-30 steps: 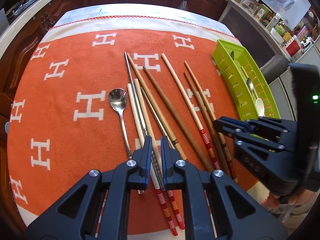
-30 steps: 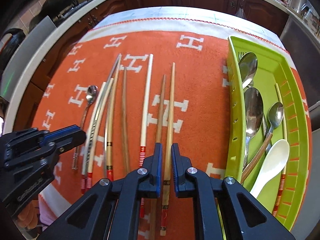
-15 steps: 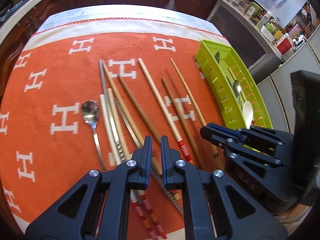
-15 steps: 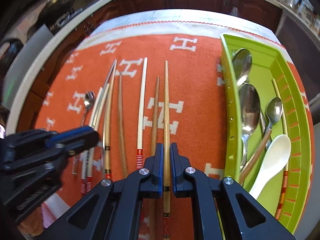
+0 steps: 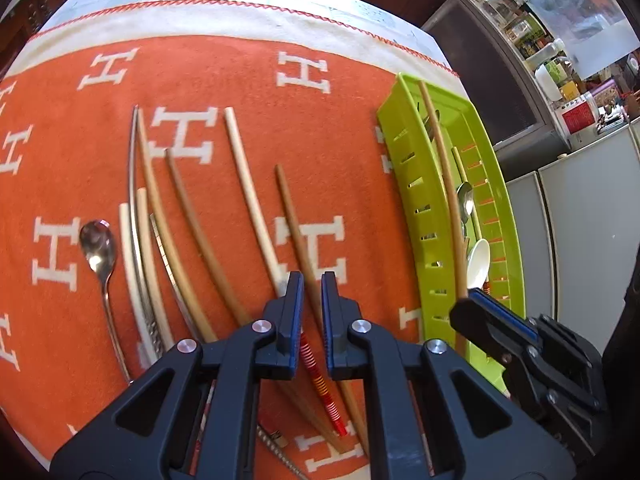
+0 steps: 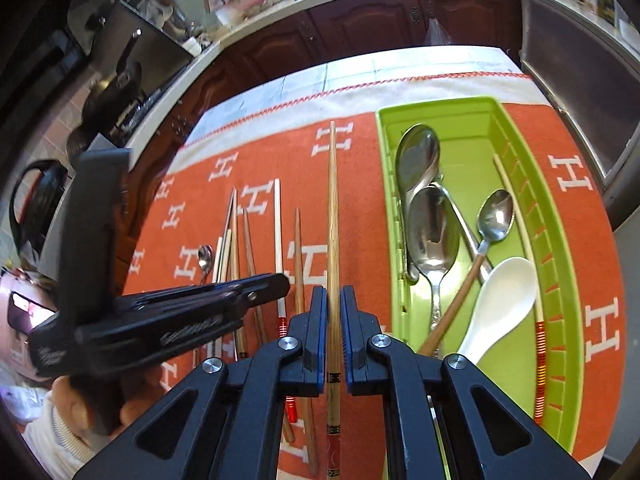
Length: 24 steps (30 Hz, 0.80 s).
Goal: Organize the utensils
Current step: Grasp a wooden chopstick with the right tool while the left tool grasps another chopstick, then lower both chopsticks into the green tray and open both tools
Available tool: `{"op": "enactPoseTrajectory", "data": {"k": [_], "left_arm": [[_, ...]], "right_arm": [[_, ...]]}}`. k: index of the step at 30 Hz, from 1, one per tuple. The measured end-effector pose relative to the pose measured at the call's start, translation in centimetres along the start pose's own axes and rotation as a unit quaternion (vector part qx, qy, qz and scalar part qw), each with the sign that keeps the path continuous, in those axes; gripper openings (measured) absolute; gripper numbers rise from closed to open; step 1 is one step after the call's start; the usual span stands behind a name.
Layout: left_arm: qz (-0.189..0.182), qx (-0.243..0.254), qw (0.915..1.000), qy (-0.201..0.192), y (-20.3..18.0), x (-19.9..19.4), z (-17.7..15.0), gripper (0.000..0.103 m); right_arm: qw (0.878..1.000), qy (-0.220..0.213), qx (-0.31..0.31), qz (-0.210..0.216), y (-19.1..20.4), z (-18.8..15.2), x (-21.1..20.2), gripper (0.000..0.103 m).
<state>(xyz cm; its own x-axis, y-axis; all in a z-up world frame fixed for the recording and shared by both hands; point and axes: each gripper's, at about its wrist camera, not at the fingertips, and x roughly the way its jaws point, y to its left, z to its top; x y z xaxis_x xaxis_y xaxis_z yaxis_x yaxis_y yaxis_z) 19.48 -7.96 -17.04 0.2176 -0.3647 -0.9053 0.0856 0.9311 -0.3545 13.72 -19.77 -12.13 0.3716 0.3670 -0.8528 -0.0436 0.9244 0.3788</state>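
- Chopstick first: I have one long light-wood chopstick with a dark patterned band clamped between the narrowed fingers of my right gripper. In the left wrist view its shaft hangs over the green tray, so I judge it lifted off the cloth and not yet released.
- Destination is the lime-green slotted plastic tray on the right side of the orange cloth with white H marks.
- Already inside it, as far as I can see: two large steel spoons, a small steel spoon with a wooden handle, a white ceramic soup spoon and a pale chopstick with a red-and-yellow banded end lying along the far wall.
- Left on the cloth: a small steel teaspoon at the far left, then a loose row of chopsticks beside it, namely a pair of pale ones with a steel one among them, two brown wooden ones, a cream chopstick with a red coil end and a dark brown chopstick.
- My left gripper has its fingers drawn nearly together with nothing held between them; it hangs above the lower ends of that cream and dark brown pair.
- My judgement: roughly the first half is sorted, with about eight pieces to go.
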Motion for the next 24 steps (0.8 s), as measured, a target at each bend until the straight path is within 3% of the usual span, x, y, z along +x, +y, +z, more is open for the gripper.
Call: {"op": "enactPoseTrajectory", "data": {"k": [9, 19, 21, 24], "left_arm": [[0.054, 0.027, 0.9981, 0.004, -2.4, 1.9, -0.4, 0.006], [0.127, 0.072, 0.9886, -0.034, -5.5, 2.4, -2.1, 0.007], [0.123, 0.064, 0.9897, -0.036, -5.7, 2.4, -2.1, 0.005], [0.086, 0.039, 0.9953, -0.021, -5.1, 1.4, -2.6, 0.004]], "right_arm": [[1.000, -0.011, 0.011, 0.007, -1.9, -0.3, -1.9, 0.006], [0.999, -0.025, 0.023, 0.007, -2.1, -1.2, -2.7, 0.006], [0.999, -0.027, 0.028, 0.009, -2.6, -1.4, -3.1, 0.006], [0.998, -0.032, 0.043, 0.015, -3.5, -1.8, -4.0, 0.006]]}}
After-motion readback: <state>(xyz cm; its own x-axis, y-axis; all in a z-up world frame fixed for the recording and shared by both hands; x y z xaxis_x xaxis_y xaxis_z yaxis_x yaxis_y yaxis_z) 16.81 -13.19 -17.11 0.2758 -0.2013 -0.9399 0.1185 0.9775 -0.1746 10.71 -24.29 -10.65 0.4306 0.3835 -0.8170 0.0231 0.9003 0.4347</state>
